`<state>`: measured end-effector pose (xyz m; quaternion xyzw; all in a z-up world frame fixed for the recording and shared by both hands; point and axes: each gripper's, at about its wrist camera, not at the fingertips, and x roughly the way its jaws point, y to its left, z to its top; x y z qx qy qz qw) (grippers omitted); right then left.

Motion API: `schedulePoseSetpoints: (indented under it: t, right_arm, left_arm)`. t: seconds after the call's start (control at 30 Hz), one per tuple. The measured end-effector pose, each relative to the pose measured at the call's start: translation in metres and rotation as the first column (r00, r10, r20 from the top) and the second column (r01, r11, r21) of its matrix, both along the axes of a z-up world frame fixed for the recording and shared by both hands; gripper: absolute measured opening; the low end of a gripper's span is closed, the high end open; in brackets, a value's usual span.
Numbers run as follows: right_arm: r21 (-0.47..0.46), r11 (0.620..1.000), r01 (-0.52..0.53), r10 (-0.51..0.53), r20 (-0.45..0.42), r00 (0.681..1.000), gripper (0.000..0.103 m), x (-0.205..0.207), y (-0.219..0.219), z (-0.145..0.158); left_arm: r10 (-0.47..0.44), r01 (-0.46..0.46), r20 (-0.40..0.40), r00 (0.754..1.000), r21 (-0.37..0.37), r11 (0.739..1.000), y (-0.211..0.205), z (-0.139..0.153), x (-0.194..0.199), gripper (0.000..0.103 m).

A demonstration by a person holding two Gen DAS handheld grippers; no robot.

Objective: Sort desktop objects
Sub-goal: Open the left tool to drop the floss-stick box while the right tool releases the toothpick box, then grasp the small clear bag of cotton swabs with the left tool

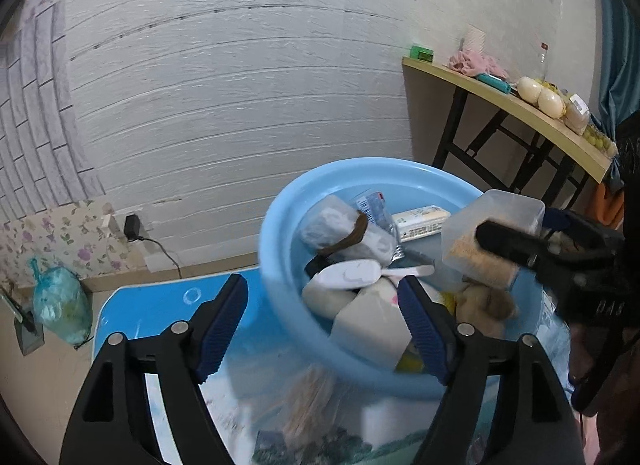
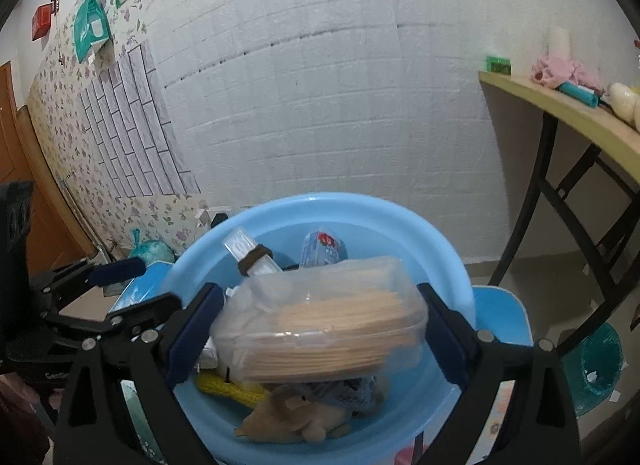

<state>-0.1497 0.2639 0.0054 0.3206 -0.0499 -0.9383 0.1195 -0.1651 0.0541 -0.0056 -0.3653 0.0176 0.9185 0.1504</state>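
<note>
A light blue basin [image 1: 280, 209] [image 2: 440, 233] holds several items: a small brown plush toy [image 2: 292, 413] [image 1: 484, 301], a yellow knitted piece [image 2: 224, 387], clear tubes and packets. My right gripper [image 2: 320, 329] is shut on a clear plastic box of wooden sticks [image 2: 332, 325] [image 1: 492, 233], held over the basin. My left gripper [image 1: 324, 325] is open and empty at the basin's near left rim, above a clear bag of sticks [image 1: 308, 397].
The basin stands on a small blue table [image 1: 160, 297]. A wooden folding table [image 1: 520, 105] with food and cloth is at the right. A tied bag [image 1: 60, 301] lies on the floor at the left, a teal bin [image 2: 596, 365] at the right.
</note>
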Motion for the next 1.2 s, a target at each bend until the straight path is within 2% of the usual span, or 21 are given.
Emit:
schedulePoseSetpoints:
  t: [0.3,0.6,0.8,0.87,0.97,1.07,1.13,1.2]
  right_arm:
    - [-0.011,1.000,0.004,-0.004,-0.027,1.000,0.097,0.025,0.003,0.009]
    - [-0.030,0.999,-0.030,0.031,0.021,0.999,0.097,0.057,-0.006,-0.005]
    - [-0.050,0.996,-0.067,0.069,0.040,0.997,0.097,0.076,-0.020,-0.014]
    - [-0.042,0.996,-0.077,0.078,0.045,0.996,0.097,0.081,-0.027,-0.018]
    - [-0.020,0.996,-0.087,0.088,0.044,0.995,0.097,0.086,-0.035,-0.020]
    - [-0.030,0.996,-0.089,0.090,0.047,0.995,0.097,0.087,-0.036,-0.021]
    - [-0.034,0.996,-0.085,0.087,0.047,0.995,0.097,0.087,-0.036,-0.020]
    - [-0.035,0.996,-0.083,0.085,0.046,0.995,0.097,0.086,-0.037,-0.019]
  left_arm:
    - [0.062,-0.062,0.044,0.997,0.000,0.998,-0.027,-0.018,0.027,0.082]
    - [0.083,-0.082,0.091,0.992,-0.018,0.996,-0.039,-0.042,0.049,0.084]
    - [0.088,-0.086,0.124,0.988,-0.022,0.996,-0.040,-0.063,0.050,0.084]
    - [0.088,-0.082,0.136,0.987,-0.049,0.995,-0.036,-0.073,0.047,0.084]
    - [0.062,-0.057,0.152,0.986,-0.038,0.998,-0.030,-0.082,0.044,0.084]
    - [0.039,-0.033,0.159,0.986,-0.039,0.999,-0.023,-0.089,0.040,0.073]
    - [0.020,-0.012,0.177,0.984,-0.043,0.999,-0.019,-0.094,0.038,0.045]
    - [-0.018,0.022,0.202,0.979,-0.016,1.000,-0.016,-0.098,0.037,0.033]
